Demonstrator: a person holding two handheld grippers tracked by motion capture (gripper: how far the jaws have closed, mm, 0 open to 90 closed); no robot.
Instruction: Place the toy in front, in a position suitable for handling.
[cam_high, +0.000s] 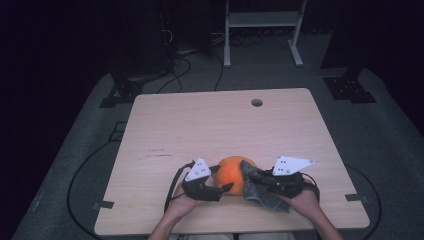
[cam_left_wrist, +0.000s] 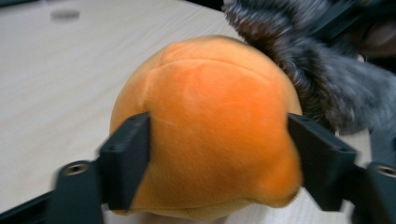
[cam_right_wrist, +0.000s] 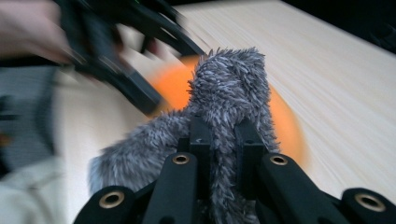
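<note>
Left hand-held gripper (cam_left_wrist: 219, 163) sits nearest, jaws straddling the round orange plush ball (cam_left_wrist: 205, 130), pads touching its flanks, so gripping it. Right hand-held gripper (cam_right_wrist: 223, 154) is clamped on the shaggy grey fur cloth (cam_right_wrist: 229, 93) draped at the ball's 3 o'clock side. Ball rests on the pale wood worktop (cam_high: 200, 125) near its 6 o'clock edge. I'd squeeze the ball gently, hold it steady, then peel the fur off slowly.
</note>
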